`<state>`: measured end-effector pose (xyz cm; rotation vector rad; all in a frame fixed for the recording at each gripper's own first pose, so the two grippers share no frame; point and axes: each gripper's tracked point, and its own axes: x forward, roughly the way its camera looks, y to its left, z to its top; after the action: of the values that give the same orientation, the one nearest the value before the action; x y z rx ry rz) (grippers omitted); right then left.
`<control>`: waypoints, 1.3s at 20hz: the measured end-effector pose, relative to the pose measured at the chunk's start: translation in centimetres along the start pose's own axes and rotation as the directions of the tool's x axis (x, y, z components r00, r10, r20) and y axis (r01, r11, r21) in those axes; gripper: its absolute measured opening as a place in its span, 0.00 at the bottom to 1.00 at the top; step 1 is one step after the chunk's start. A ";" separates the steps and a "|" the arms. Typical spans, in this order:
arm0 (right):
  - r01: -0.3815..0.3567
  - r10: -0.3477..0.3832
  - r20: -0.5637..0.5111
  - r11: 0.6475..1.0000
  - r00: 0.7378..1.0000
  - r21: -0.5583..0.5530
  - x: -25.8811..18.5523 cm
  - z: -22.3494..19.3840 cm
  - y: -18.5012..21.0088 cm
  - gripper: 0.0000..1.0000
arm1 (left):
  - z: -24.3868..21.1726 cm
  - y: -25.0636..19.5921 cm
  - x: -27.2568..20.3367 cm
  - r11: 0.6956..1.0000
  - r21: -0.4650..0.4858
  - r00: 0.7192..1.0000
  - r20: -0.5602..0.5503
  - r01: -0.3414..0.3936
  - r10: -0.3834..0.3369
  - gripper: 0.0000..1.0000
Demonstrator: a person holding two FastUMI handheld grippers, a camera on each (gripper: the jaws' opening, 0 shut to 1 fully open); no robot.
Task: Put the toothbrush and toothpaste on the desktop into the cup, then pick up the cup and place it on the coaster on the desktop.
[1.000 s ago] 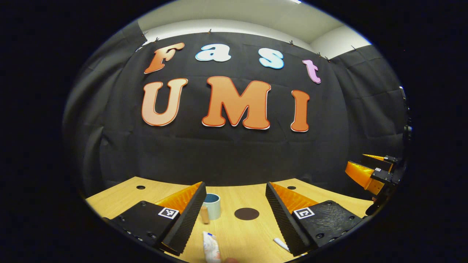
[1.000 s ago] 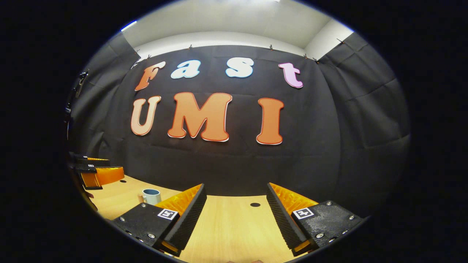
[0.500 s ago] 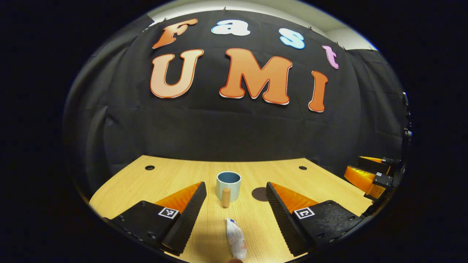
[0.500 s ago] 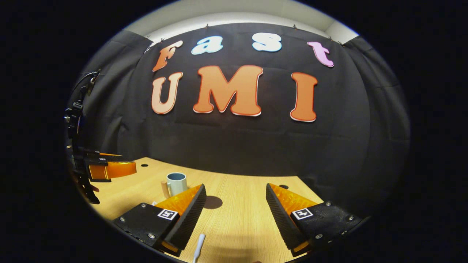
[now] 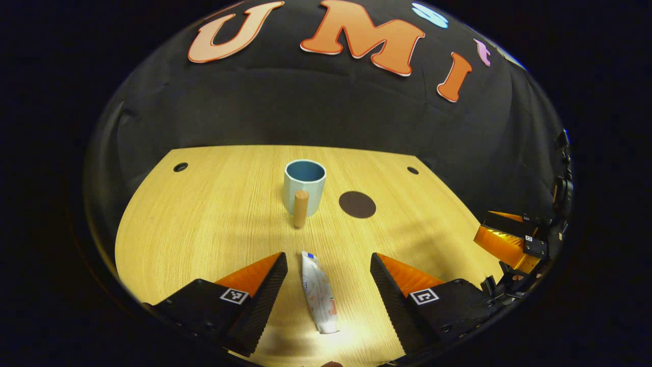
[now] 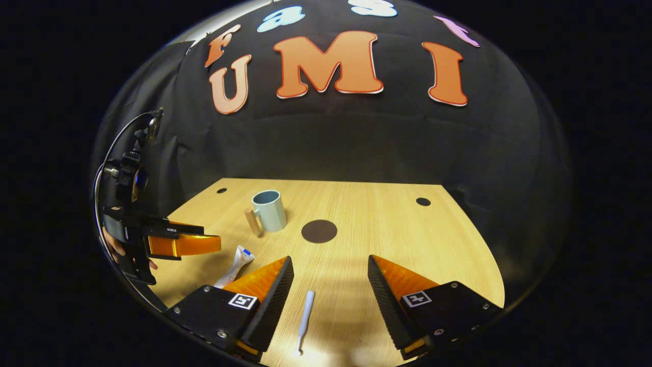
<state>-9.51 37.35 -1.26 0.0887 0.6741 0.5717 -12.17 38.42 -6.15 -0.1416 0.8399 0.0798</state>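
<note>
A pale blue cup [image 5: 304,186] with a wooden handle [image 5: 300,208] stands upright mid-table, a dark round coaster [image 5: 357,204] just to its right. The white toothpaste tube [image 5: 318,292] lies flat between the fingers of my open left gripper [image 5: 328,260], which hovers above it. In the right gripper view the white toothbrush [image 6: 304,320] lies on the wood between the fingers of my open right gripper [image 6: 330,261], also held above the table. That view has the cup [image 6: 269,210], coaster [image 6: 319,231], toothpaste [image 6: 234,265] and left gripper [image 6: 178,244] to its left.
The light wooden table [image 5: 204,224] has small dark holes near its far corners [image 5: 180,166] [image 6: 423,201]. Black cloth closes off the back and sides. The right gripper [image 5: 509,239] hangs at the table's right edge in the left gripper view.
Both grippers have tilted down toward the table and moved forward. The toothpaste now sits between the left fingers and the toothbrush between the right fingers. Both stay open.
</note>
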 end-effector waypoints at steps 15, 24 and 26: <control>-0.135 0.144 -0.382 0.990 0.913 0.050 1.9 -10.0 3.9 0.68 | 0.4 0.7 0.9 0.994 0.029 0.908 -0.404 -0.107 0.109 0.99; -0.147 0.133 -0.521 0.989 0.843 0.015 3.1 -13.8 4.9 0.64 | -0.8 0.7 1.7 0.988 0.081 0.861 -0.486 -0.129 0.152 0.80; -0.150 0.154 -0.553 0.987 0.819 0.053 3.3 -14.8 5.6 0.48 | -0.6 0.4 1.9 0.985 0.106 0.855 -0.490 -0.134 0.169 0.66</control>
<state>-19.11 42.35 -13.26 -0.0225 1.2496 0.7597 -11.36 38.73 -8.03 -0.0279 1.3722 0.1675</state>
